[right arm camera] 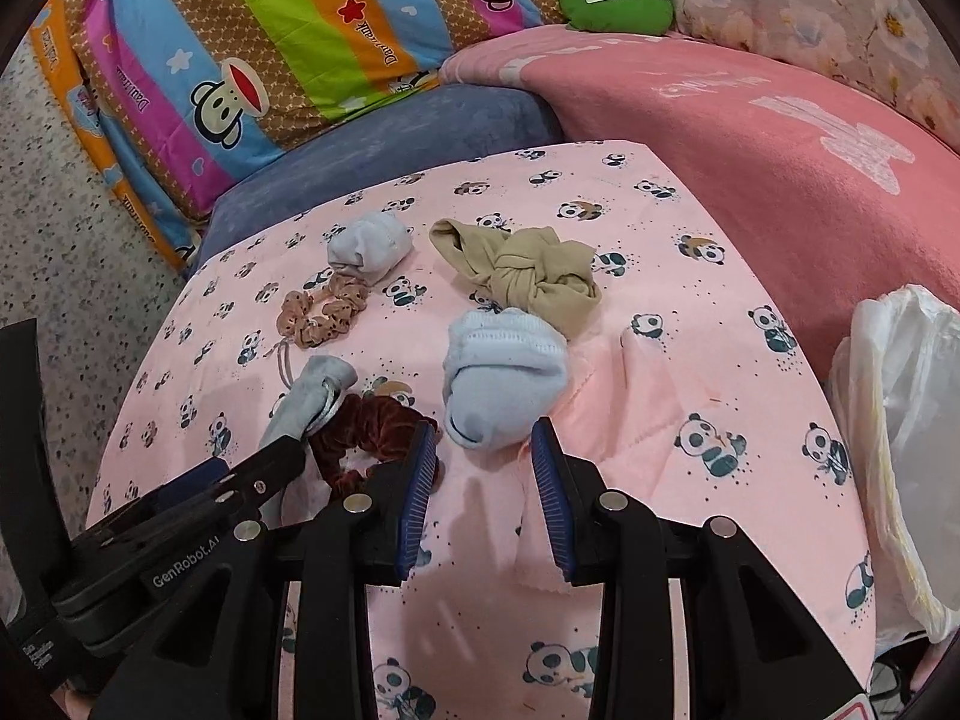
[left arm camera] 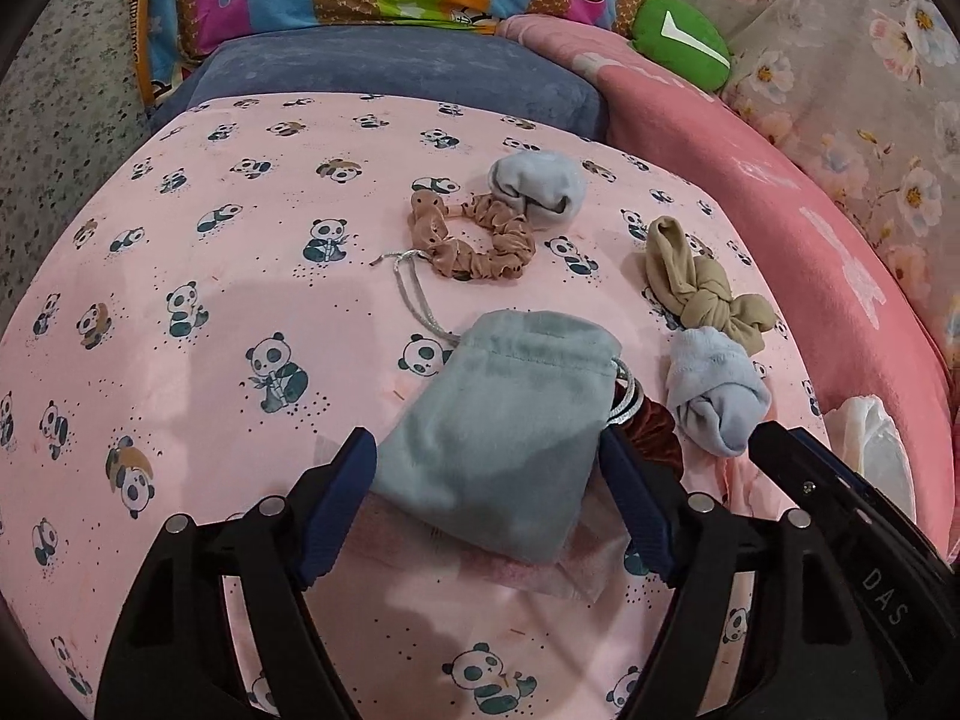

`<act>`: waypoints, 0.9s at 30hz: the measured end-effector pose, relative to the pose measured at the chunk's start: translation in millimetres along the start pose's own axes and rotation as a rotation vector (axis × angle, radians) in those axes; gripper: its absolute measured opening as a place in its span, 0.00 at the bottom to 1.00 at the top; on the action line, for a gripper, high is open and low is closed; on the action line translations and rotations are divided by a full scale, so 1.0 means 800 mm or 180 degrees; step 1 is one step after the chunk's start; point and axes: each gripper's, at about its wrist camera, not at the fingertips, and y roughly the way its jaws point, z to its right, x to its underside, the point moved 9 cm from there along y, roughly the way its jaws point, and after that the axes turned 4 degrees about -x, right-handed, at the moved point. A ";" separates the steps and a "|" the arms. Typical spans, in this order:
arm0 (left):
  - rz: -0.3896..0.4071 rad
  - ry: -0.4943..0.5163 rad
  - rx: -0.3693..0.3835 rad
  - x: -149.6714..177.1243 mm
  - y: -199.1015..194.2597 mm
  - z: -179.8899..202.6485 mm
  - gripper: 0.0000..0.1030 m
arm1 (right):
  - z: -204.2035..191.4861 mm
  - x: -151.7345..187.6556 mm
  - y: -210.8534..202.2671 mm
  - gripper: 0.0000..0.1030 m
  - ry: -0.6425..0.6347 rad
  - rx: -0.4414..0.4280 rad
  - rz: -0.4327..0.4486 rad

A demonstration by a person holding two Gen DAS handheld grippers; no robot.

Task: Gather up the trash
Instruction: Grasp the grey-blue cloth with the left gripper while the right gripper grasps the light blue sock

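Observation:
A grey-blue velvet pouch (left arm camera: 498, 426) lies on the pink panda-print cover (left arm camera: 240, 276), and my left gripper (left arm camera: 483, 441) is shut on its two sides. Its silver drawstring (left arm camera: 414, 300) trails away across the cover. A dark red scrunchie (left arm camera: 648, 426) sits by the pouch's right edge. In the right wrist view my right gripper (right arm camera: 485, 427) stands open, with the near end of a rolled light-blue sock (right arm camera: 498, 378) just at its fingertips, untouched. The left gripper (right arm camera: 264, 462) and pouch (right arm camera: 312, 396) show at the left there; the right gripper (left arm camera: 780, 450) shows at the right in the left wrist view.
Farther back lie a tan scrunchie (left arm camera: 474, 240), a second rolled light-blue sock (left arm camera: 537, 186) and a knotted beige stocking (left arm camera: 696, 282). A white plastic bag (right arm camera: 900, 450) sits at the right edge. A pink blanket (right arm camera: 750, 138), blue cushion (right arm camera: 390, 132) and striped pillow (right arm camera: 270, 30) border the back.

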 end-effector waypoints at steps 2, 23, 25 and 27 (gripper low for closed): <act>-0.0016 -0.0003 0.0048 -0.004 0.004 0.002 0.70 | -0.001 -0.004 0.009 0.34 0.0006 0.0008 -0.0015; 0.0052 -0.0097 0.0409 -0.021 -0.026 0.012 0.06 | -0.001 -0.008 0.014 0.11 0.0077 -0.0160 -0.0015; 0.0116 -0.0069 0.0427 -0.026 -0.039 0.018 0.06 | -0.005 -0.011 0.002 0.09 0.0070 -0.0196 0.0035; 0.0198 -0.0026 0.0426 -0.031 -0.054 0.025 0.06 | -0.008 -0.015 -0.011 0.03 0.0056 -0.0237 0.0097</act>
